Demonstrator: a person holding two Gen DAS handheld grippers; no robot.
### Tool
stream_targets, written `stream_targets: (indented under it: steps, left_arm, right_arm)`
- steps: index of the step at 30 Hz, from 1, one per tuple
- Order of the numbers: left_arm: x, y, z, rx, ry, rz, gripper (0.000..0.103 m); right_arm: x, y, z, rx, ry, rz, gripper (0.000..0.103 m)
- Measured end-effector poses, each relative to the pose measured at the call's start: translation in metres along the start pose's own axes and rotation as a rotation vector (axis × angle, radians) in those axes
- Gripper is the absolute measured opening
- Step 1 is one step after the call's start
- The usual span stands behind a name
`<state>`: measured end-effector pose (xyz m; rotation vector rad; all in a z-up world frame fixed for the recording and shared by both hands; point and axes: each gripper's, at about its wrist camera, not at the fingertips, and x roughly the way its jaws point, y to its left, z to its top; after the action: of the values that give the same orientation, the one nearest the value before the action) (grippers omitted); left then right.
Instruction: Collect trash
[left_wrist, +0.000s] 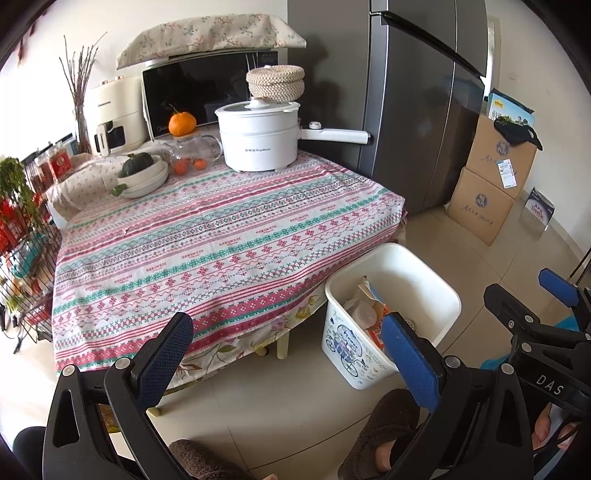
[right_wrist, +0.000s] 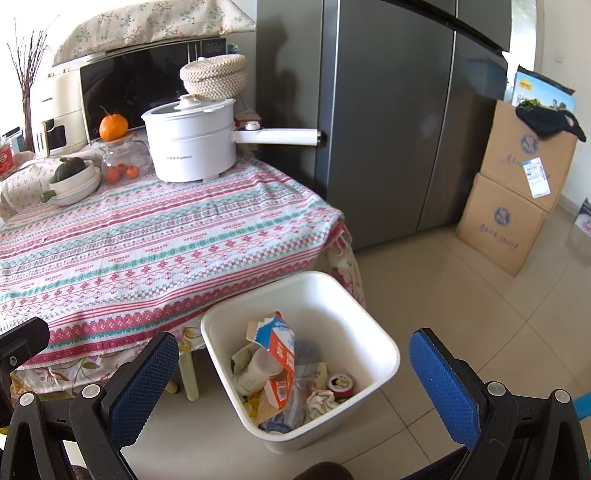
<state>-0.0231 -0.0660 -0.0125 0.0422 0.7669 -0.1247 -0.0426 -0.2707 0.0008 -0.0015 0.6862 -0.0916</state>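
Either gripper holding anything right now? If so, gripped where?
Nothing held. Left gripper and right gripper are both open and empty; the trash sits in the white bin.

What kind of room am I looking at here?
Most likely a home kitchen or dining corner. A grey fridge stands beside a table covered with a patterned cloth, which carries a microwave and a white electric pot. A white trash bin sits on the tiled floor.

A home kitchen: fridge (right_wrist: 388, 122), microwave (left_wrist: 199, 92), cooking pot (left_wrist: 258, 136) on clothed table (left_wrist: 221, 236).
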Motion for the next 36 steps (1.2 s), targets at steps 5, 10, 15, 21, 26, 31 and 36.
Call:
stream_targets:
  steps: [5, 10, 15, 21, 26, 31, 36]
  left_arm:
    - [0.001, 0.0002, -0.0005, -0.003, 0.004, -0.004, 0.103]
    - [0.0012, -0.0005, -0.0013, -0.004, 0.006, -0.005, 0.103]
    - [0.0012, 0.0, -0.0017, -0.004, 0.007, -0.005, 0.103]
    - [0.002, 0.0, -0.002, -0.007, 0.011, -0.007, 0.103]
    - [0.0018, -0.0009, -0.0032, -0.006, 0.012, -0.008, 0.103]
    - [0.0019, -0.0008, -0.0031, -0.007, 0.012, -0.008, 0.103]
    - [0.002, -0.0023, -0.0037, -0.007, 0.015, -0.01, 0.103]
  right_arm:
    - [-0.0002, -0.0007, -0.0001, 0.003, -0.001, -0.001, 0.103]
    - [-0.0011, -0.0008, 0.0001, 0.004, -0.003, -0.005, 0.103]
    - [-0.0023, -0.0024, 0.0002, 0.012, -0.002, -0.009, 0.103]
    - [-0.0027, -0.0024, 0.0, 0.013, -0.003, -0.008, 0.103]
    - [-0.0028, -0.0039, -0.0007, 0.018, -0.001, -0.01, 0.103]
    - [-0.0028, -0.0039, -0.0006, 0.019, -0.002, -0.01, 0.103]
    - [-0.0023, -0.0046, -0.0004, 0.019, -0.002, -0.01, 0.103]
